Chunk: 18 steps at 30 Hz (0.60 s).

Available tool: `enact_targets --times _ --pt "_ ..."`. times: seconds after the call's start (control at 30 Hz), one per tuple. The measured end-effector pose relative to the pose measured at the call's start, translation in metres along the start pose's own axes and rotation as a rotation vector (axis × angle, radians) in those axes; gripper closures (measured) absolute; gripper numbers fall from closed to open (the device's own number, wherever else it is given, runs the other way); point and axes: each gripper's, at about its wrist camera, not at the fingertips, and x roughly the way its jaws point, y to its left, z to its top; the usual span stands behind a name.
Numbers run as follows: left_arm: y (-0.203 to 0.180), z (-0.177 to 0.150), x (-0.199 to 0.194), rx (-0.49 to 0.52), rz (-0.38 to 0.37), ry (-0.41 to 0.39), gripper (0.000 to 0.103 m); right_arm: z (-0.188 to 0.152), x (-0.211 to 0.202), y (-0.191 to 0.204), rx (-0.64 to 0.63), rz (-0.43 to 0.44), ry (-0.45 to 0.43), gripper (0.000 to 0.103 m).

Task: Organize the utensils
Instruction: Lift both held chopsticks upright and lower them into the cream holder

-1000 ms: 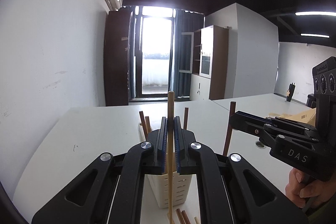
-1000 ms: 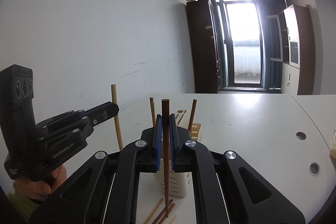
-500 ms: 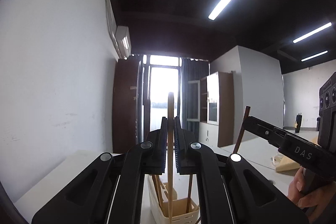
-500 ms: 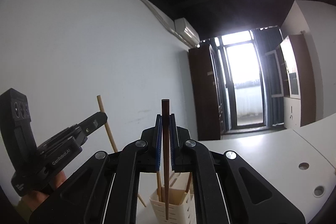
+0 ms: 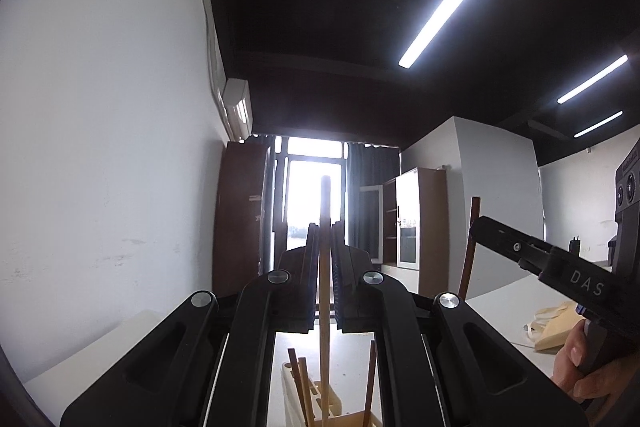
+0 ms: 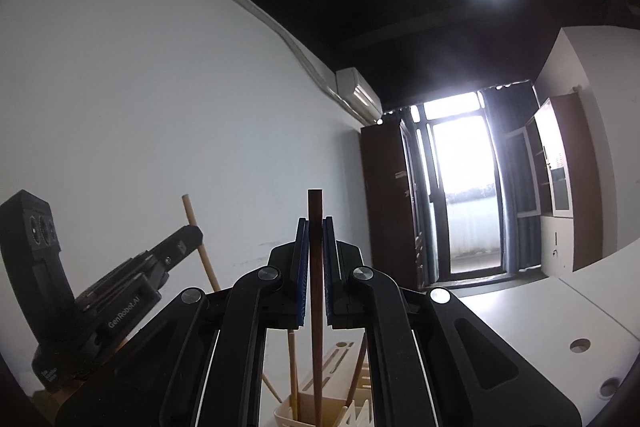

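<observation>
Change: both cameras are now tilting up toward the ceiling lights, where a second ago they were looking level across the counter (image 6: 560,311); the cream utensil holder (image 5: 316,399) has dropped from the middle of each view to the bottom edge, directly below the fingers.
Meaning for the task: judged from this, both sticks are being swung upright over the holder, and the step in hand is lowering them into it; neither is released yet.
Left gripper (image 5: 325,239): its jaws are pinching narrowly on a pale wooden chopstick (image 5: 325,291), which is standing vertical between the pads, its top rising above the fingertips and its lower end reaching down to the holder's rim.
Right gripper (image 6: 315,239): its jaws are clamping narrowly on a dark brown chopstick (image 6: 316,311), also upright, its square top just above the blue pads and its tip pointing down into the holder's mouth; whether it is touching the bottom cannot be told.
Holder: sitting just under both grippers, already carrying several chopsticks (image 5: 302,387) leaning in its slots.
Hands: a person's hand (image 5: 588,367) is gripping the right gripper's handle, beside the left one.
</observation>
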Motion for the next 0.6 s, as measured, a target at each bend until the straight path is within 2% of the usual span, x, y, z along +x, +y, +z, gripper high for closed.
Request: enact_targets --times 0.13,0.6 --pt "0.004 -0.006 0.009 -0.005 0.012 0.027 0.097 0.004 0.002 -0.005 0.03 0.028 0.007 0.096" --pt "0.009 -0.006 0.008 -0.015 -0.003 0.047 0.097 0.009 0.005 -0.008 0.022 0.041 -0.06 0.096"
